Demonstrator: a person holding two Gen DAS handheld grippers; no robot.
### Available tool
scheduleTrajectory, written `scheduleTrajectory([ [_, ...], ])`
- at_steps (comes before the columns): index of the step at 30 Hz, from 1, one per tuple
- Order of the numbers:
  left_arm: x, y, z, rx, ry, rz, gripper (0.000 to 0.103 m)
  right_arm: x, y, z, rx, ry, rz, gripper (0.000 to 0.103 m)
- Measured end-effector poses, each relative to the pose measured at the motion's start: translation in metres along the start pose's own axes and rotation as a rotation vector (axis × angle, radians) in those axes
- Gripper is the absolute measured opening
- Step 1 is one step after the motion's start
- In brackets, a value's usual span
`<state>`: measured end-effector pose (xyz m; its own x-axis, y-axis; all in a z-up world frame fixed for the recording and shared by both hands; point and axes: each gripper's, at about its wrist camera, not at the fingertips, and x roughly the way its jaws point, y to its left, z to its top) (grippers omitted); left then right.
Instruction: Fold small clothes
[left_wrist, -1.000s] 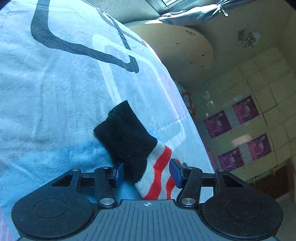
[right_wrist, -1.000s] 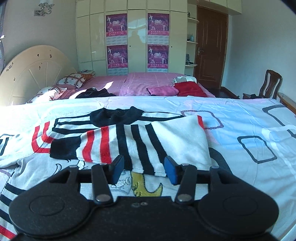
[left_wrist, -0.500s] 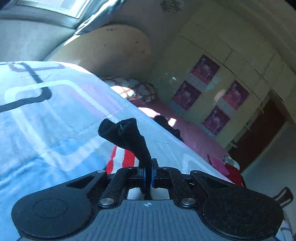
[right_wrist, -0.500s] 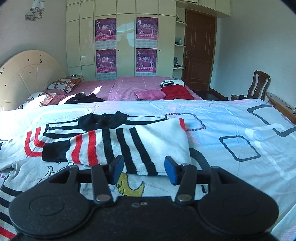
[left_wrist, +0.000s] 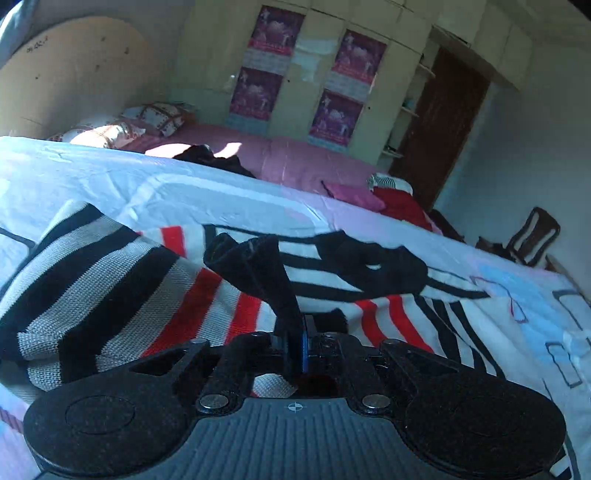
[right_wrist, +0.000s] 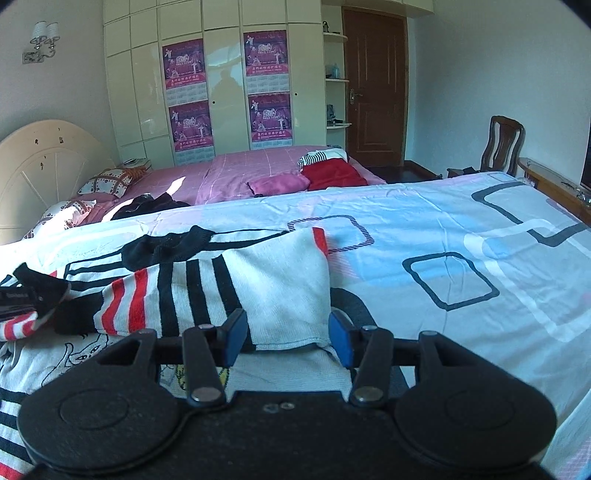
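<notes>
Sweater (right_wrist: 229, 291) on bedsheet (right_wrist: 443, 229), chair (right_wrist: 504, 146) behind

Both wrist cameras sit low, close over the bed (right_wrist: 461, 221), facing the far wardrobe (right_wrist: 229, 92); the left tilts. Both share the striped sweater (left_wrist: 110, 280) and posters (left_wrist: 332, 81).

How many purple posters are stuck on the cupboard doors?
4 purple posters on the cream wardrobe doors: upper left, upper right, lower left, lower right. None seems hidden.
</notes>
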<state>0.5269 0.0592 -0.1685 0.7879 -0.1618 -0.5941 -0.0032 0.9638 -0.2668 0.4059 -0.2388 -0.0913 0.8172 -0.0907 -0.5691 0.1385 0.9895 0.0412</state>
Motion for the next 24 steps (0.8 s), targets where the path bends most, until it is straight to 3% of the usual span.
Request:
scheduleTrajectory([
  [1,0.001,-0.014,-0.006,0.034,0.029,0.001,0.010,0.002,-0.002,0.000,0.011,0.010,0.003,0.049],
  [3,-0.008,-0.030,-0.014,0.083,0.011,-0.036,0.065,0.006,-0.003,-0.002,0.028,0.023,0.012,0.049],
  [4,-0.018,-0.032,-0.017,0.087,-0.025,-0.052,0.071,0.007,-0.003,-0.002,0.032,0.026,0.016,0.049],
  [8,-0.063,-0.004,-0.035,0.045,-0.064,-0.013,0.071,0.017,0.014,-0.003,0.039,0.041,0.060,0.049],
  [14,-0.103,0.074,-0.058,-0.009,-0.098,0.207,0.071,0.038,0.078,-0.004,0.100,0.085,0.320,0.047],
  [16,-0.101,0.096,-0.061,-0.050,-0.068,0.219,0.071,0.051,0.103,-0.004,0.130,0.117,0.395,0.041],
  [20,-0.088,0.114,-0.060,-0.036,-0.048,0.234,0.071,0.079,0.140,-0.005,0.107,0.187,0.397,0.032],
  [24,-0.070,0.119,-0.057,-0.014,-0.017,0.227,0.071,0.097,0.152,-0.007,0.112,0.219,0.388,0.030],
])
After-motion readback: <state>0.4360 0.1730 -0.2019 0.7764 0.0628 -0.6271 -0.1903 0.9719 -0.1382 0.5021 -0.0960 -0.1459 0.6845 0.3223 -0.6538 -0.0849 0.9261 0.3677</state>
